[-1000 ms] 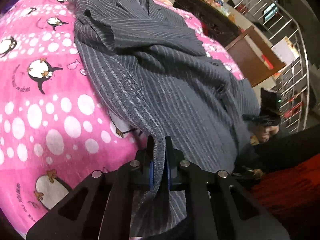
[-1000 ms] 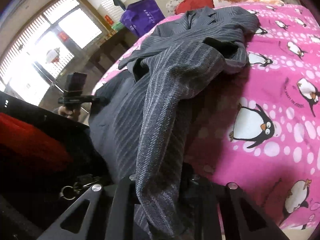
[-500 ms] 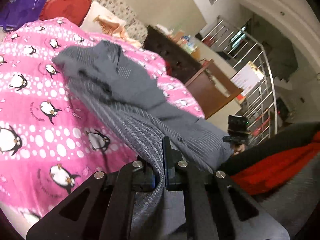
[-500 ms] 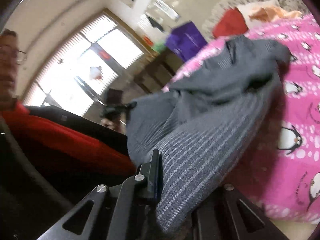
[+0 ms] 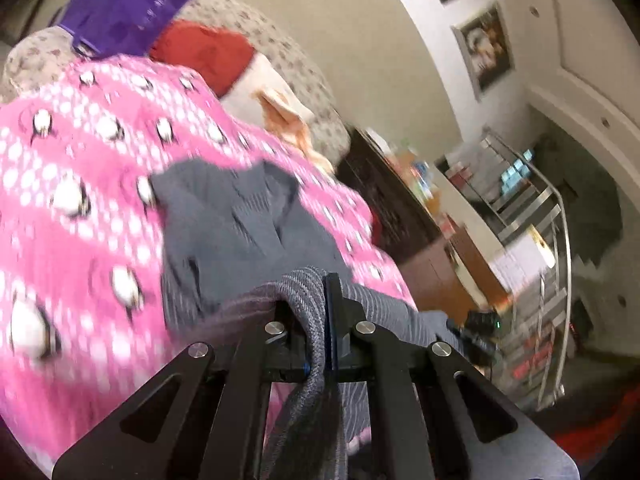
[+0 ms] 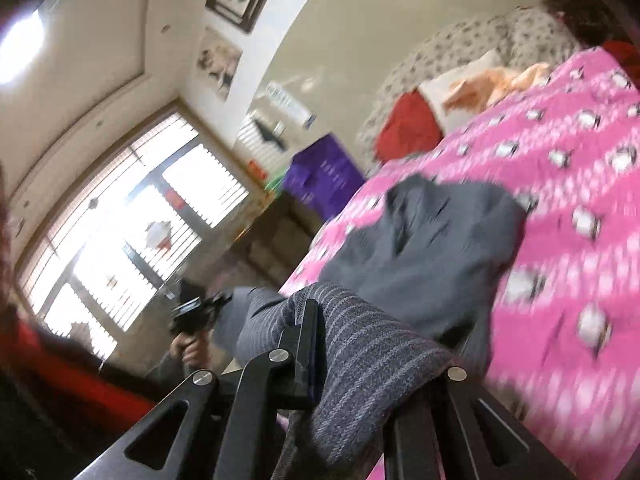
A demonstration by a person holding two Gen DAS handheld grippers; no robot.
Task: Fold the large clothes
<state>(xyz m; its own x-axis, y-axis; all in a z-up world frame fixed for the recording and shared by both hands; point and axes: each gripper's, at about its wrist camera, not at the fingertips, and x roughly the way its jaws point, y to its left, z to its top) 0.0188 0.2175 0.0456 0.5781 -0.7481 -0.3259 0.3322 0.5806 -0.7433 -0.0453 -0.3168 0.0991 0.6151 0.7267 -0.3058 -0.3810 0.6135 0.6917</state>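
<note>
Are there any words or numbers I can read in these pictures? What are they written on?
None can be read.
purple bag: pale lettering, too blurred to read.
white wall sign: lines of print, too small and blurred.
red window stickers: marks, unreadable.
pink penguin blanket: no lettering shows through the blur.

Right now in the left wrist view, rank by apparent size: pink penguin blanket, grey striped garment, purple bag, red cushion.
1. pink penguin blanket
2. grey striped garment, though nearness to the camera inflates it
3. purple bag
4. red cushion
</note>
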